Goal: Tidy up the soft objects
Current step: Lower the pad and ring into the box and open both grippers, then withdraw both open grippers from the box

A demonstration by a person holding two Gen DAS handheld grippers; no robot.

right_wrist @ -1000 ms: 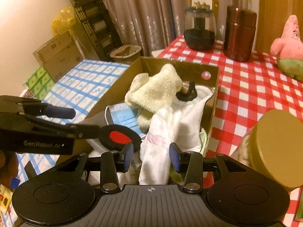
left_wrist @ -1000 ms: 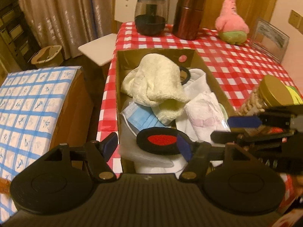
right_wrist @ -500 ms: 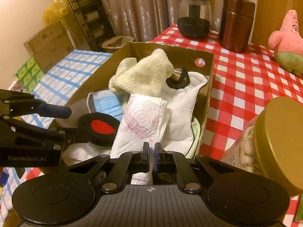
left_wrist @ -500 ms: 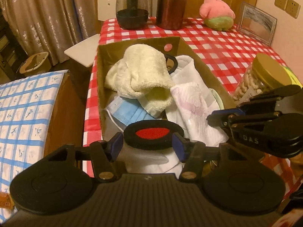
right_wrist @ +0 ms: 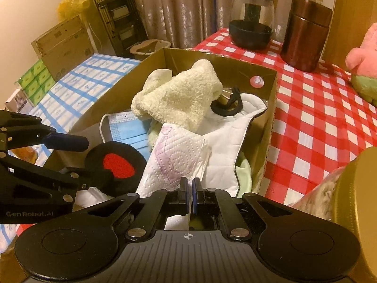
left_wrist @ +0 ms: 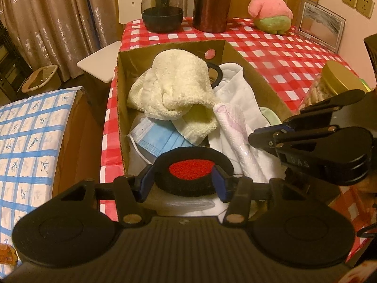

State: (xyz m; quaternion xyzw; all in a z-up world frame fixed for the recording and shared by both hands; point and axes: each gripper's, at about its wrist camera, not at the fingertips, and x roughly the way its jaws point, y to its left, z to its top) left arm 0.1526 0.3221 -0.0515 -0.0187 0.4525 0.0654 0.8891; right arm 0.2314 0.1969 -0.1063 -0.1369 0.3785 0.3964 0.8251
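A cardboard box (left_wrist: 122, 89) (right_wrist: 268, 127) on the red checked table holds soft things: a cream towel (left_wrist: 179, 89) (right_wrist: 181, 99), a blue face mask (left_wrist: 157, 139) (right_wrist: 124, 129), white cloth (left_wrist: 238, 92) (right_wrist: 231, 139). My left gripper (left_wrist: 183, 179) is shut on a black pad with a red centre (left_wrist: 190, 169) (right_wrist: 117, 162), held over the box's near end. My right gripper (right_wrist: 190, 188) is shut on a white tissue pack with purple print (right_wrist: 174, 158) (left_wrist: 238, 136) at the box's near right.
A gold-lidded jar (left_wrist: 334, 82) (right_wrist: 348, 188) stands right of the box. A glass pot (left_wrist: 162, 4), a brown canister (left_wrist: 212, 2), a pink plush (left_wrist: 271, 7) and a picture frame (left_wrist: 320, 26) are at the table's far end. A blue checked surface (left_wrist: 28, 136) lies left.
My right gripper closed on the tissue pack, which now lies lower along the box's right side. My left gripper closed on the black pad and kept it over the box's near end.
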